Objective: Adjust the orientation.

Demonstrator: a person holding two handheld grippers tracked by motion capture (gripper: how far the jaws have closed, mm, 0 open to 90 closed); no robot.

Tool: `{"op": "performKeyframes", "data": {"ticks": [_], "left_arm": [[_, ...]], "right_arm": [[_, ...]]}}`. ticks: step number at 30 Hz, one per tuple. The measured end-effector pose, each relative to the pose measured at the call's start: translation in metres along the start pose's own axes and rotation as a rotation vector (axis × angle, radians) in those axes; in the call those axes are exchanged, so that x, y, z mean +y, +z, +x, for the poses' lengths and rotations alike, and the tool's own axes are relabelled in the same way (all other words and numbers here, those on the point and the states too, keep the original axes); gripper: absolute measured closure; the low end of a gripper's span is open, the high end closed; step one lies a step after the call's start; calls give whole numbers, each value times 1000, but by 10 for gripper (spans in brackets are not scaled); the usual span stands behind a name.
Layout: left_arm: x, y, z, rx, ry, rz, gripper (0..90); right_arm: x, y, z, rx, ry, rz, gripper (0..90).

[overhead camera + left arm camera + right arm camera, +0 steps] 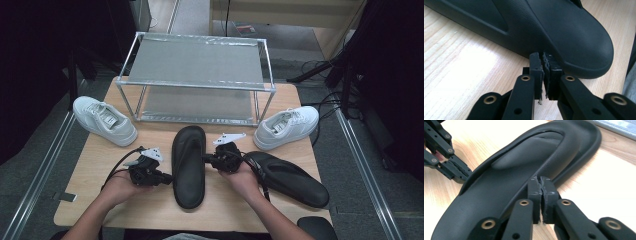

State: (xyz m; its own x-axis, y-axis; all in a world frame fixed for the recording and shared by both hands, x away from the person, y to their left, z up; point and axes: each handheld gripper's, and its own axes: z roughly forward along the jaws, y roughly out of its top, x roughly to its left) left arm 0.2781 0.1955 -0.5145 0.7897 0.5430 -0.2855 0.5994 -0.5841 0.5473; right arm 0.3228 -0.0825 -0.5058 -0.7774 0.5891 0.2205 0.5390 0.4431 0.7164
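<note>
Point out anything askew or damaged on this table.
The two black slippers are mismatched in lay: the middle slipper lies straight between both shut grippers, the right slipper sits skewed. The white sneakers point opposite ways beside the rack. The jaws' pads look frayed.

I see a wooden table [150,210]. At its far side stands a metal rack [195,80] with two grey shelves. A white shoe [104,120] lies left of the rack, and another white shoe [286,127] lies right of it. A second black slipper [290,179] lies near the right edge of the table. The floor [30,150] around is grey.
</note>
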Motion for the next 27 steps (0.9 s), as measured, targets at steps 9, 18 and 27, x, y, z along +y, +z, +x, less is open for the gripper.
{"op": "performKeyframes", "data": {"ticks": [9,18,27], "left_arm": [[-2,-20,2,11,-27,-93,693],[4,-25,7,29,-57,-160,502],[11,-24,14,21,-63,-184,420]], "right_arm": [[1,-23,-3,43,-27,-54,662],[-3,-38,-5,49,-47,-95,496],[-11,-75,-8,32,-73,-143,539]]}}
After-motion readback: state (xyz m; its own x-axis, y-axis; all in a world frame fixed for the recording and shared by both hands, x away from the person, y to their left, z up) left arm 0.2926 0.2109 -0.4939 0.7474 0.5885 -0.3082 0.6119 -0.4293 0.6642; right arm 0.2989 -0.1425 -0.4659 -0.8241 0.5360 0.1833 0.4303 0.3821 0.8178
